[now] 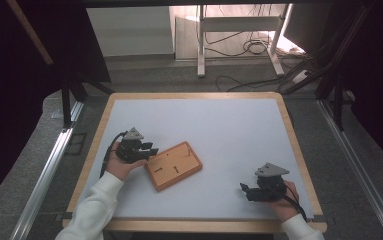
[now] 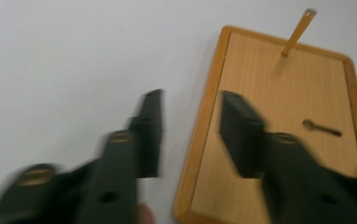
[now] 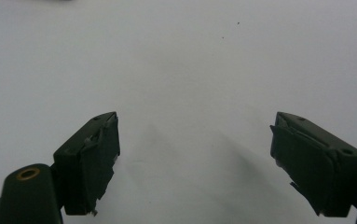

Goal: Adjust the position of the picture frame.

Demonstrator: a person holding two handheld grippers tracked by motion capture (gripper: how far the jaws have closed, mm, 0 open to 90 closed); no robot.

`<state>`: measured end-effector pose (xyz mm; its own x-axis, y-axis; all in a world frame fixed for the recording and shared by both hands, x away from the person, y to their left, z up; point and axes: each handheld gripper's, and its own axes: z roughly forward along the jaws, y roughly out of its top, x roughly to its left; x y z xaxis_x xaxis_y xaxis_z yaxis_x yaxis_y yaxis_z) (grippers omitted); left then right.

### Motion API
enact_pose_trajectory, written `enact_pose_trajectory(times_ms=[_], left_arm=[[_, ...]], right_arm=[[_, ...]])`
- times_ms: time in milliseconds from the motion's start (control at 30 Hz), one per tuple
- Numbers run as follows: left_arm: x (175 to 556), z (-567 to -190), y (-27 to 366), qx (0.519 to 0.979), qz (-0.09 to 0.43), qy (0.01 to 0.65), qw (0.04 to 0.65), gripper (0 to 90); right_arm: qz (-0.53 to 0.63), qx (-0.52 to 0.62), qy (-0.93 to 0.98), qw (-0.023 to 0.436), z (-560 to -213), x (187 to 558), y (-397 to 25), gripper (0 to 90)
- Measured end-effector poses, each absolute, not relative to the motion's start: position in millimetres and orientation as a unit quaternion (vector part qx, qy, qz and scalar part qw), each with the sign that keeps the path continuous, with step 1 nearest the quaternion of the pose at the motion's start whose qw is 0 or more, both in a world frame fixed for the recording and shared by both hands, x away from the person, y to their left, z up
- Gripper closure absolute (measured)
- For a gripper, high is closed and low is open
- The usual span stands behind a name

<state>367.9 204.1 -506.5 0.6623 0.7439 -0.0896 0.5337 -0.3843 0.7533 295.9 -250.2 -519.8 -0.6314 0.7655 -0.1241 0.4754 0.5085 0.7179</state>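
White matting covers the table (image 1: 219,130), which has a wooden rim and stands on a grey floor with cables (image 1: 239,47) lying at the far side. On the mat, left of centre and near the front, lies a shallow wooden tray (image 1: 174,166), turned at an angle. A thin peg (image 2: 297,33) stands upright at the tray's far end in the left gripper view, and a small dark keyhole-shaped slot (image 2: 321,128) is cut in the floor of the tray (the high view shows both only as dark marks).

At the tray's left end the left gripper (image 1: 146,150) is held in a hand (image 1: 121,162) with a white sleeve. Its jaws stand apart, straddling the tray's rim: one over the mat, the other over the tray's floor. Whether they touch the wood I cannot tell, as that view is blurred.

Well apart, at the near right of the mat, is the right gripper (image 1: 245,190). Its jaws are wide apart over bare mat, holding nothing.
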Motion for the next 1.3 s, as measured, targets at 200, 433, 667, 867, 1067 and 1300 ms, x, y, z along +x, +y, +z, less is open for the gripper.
enact_pose_trajectory(times_ms=[200,433,667,867,1067,1300], left_arm=[[371.8,-513.5,211.9,0.835,0.118,0.388,0.371,90.0],[375.2,-524.7,214.1,0.844,0.112,0.389,0.351,90.0],[373.6,-528.7,215.4,0.849,0.111,0.384,0.346,90.0],[367.6,-531.4,213.8,0.854,0.11,0.377,0.341,90.0],[352.7,-530.2,211.0,0.86,0.106,0.361,0.343,90.0],[334.4,-529.6,207.4,0.867,0.089,0.342,0.352,90.0]], right_arm=[[0.331,0.371,0.839,0.22,-519.6,295.5,-250.8,15.4],[0.332,0.369,0.84,0.221,-519.2,295.6,-252.1,15.4],[0.331,0.37,0.839,0.221,-519.4,295.6,-251.7,15.4],[0.33,0.37,0.839,0.223,-519.7,296.0,-251.8,15.4],[0.328,0.369,0.841,0.222,-519.5,295.7,-251.7,15.4],[0.328,0.368,0.841,0.223,-518.9,295.1,-250.9,15.4]])
